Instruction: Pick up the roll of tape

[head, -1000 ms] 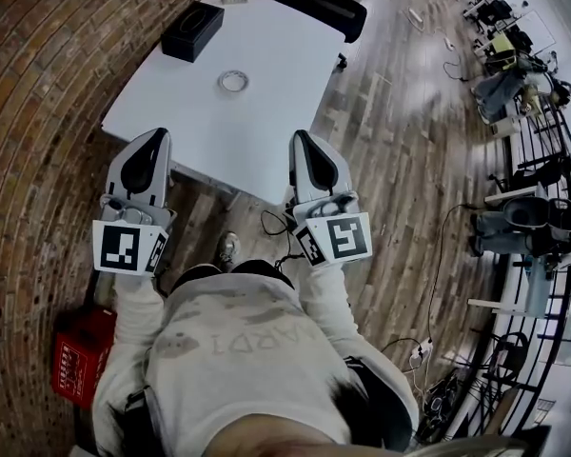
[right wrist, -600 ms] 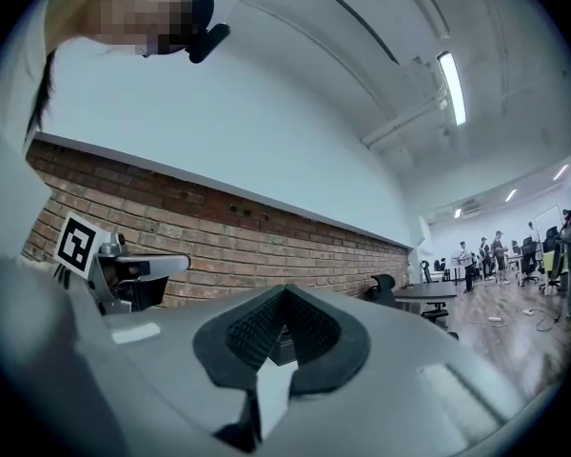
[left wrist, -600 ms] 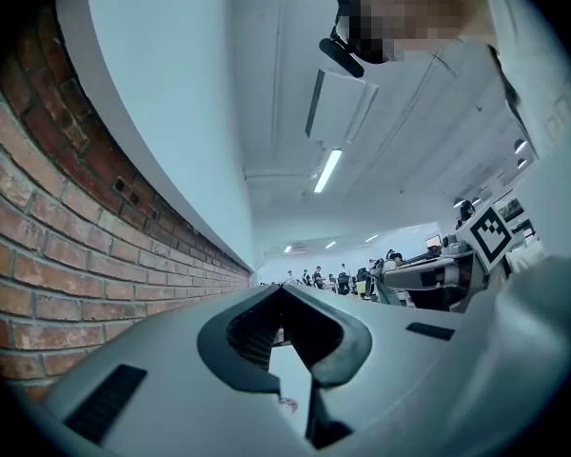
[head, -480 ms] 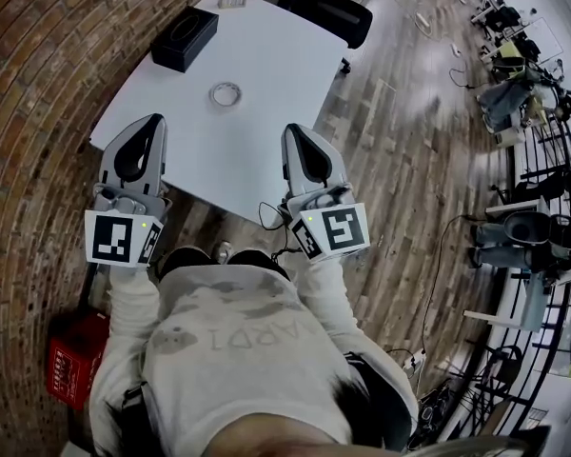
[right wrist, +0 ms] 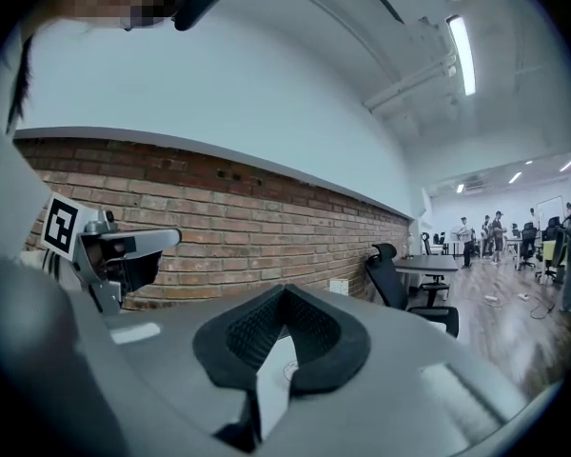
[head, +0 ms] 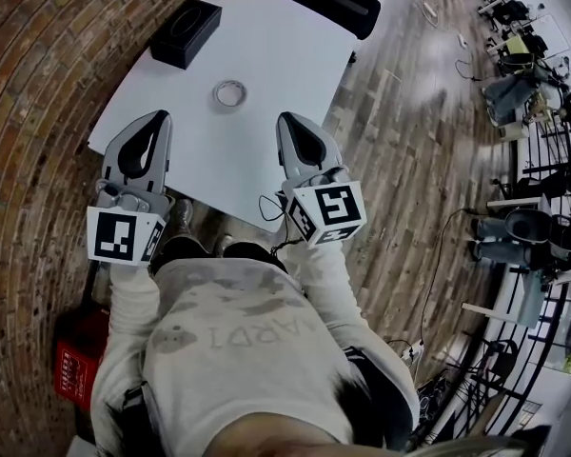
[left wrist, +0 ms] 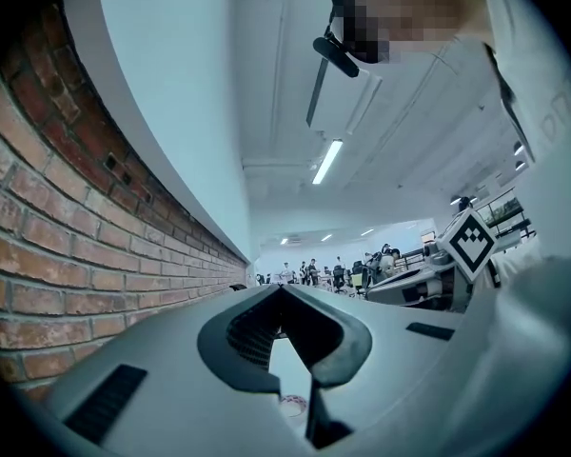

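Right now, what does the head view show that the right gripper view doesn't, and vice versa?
Head view only: black box, red crate, and the whole white table with the roll of tape plain on it. Right gripper view only: ceiling light, distant people. Both: brick wall, black chair, left hand-held gripper. Through the shut right hand-held gripper a faint ring may be the tape; can't confirm.

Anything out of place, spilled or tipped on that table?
Nothing stands out. The roll of tape lies flat on the white table, apart from the black box. Nothing looks spilled, tipped or damaged.
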The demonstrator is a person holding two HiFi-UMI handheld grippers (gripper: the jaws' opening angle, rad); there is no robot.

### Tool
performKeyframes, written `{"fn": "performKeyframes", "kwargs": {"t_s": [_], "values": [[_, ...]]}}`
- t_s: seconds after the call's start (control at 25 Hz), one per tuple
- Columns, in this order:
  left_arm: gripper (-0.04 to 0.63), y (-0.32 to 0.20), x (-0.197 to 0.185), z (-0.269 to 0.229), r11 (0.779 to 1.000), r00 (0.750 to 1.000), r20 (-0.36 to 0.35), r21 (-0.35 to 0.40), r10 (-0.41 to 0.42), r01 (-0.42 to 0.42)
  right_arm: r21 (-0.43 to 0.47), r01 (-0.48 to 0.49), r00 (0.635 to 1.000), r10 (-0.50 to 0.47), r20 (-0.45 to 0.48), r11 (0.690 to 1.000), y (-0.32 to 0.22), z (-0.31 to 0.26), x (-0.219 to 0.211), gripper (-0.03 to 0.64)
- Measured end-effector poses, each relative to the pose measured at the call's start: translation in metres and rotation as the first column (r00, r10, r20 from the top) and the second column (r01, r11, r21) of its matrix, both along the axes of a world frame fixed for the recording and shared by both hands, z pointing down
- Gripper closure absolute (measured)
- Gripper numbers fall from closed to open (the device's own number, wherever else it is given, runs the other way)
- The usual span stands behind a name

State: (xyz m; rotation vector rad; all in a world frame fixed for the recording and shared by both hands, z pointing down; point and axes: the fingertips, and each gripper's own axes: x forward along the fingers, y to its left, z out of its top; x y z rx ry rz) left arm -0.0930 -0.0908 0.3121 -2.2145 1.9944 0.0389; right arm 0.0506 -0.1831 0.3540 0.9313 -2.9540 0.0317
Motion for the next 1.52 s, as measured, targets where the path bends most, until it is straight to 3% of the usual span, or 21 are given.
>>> {"fn": "performKeyframes", "kwargs": {"t_s": [0.28, 0.6, 0.88, 1.2, 1.36, 1.52], "values": [[0.589, -0.047, -0.039, -0.003, 0.997, 0.997, -0.02, -0.016, 0.079, -0.08, -0.142, -0.114, 0.992, 0.104, -0.076, 0.983, -0.057, 0.034, -0.039, 0.606], [0.589, -0.092, -0.077, 0.006, 0.981, 0.982, -0.028, -0.036, 0.188, -0.188, -0.284, -0.236, 0.969, 0.202, -0.142, 0.929, -0.101, 0.082, -0.074, 0.603], [0.589, -0.122, -0.103, 0.02, 0.958, 0.96, -0.041, -0.061, 0.278, -0.281, -0.445, -0.308, 0.95, 0.246, -0.194, 0.841, -0.124, 0.14, -0.098, 0.568], [0.589, -0.148, -0.118, 0.039, 0.924, 0.926, -0.078, -0.078, 0.369, -0.375, -0.558, -0.407, 0.913, 0.301, -0.276, 0.723, -0.142, 0.204, -0.109, 0.522], [0.589, -0.158, -0.124, 0.044, 0.906, 0.909, -0.084, -0.087, 0.408, -0.415, -0.584, -0.459, 0.888, 0.327, -0.323, 0.67, -0.15, 0.224, -0.112, 0.508], [0.589, -0.165, -0.127, 0.053, 0.893, 0.898, -0.097, -0.099, 0.43, -0.439, -0.589, -0.497, 0.867, 0.328, -0.375, 0.637, -0.158, 0.244, -0.114, 0.499]]}}
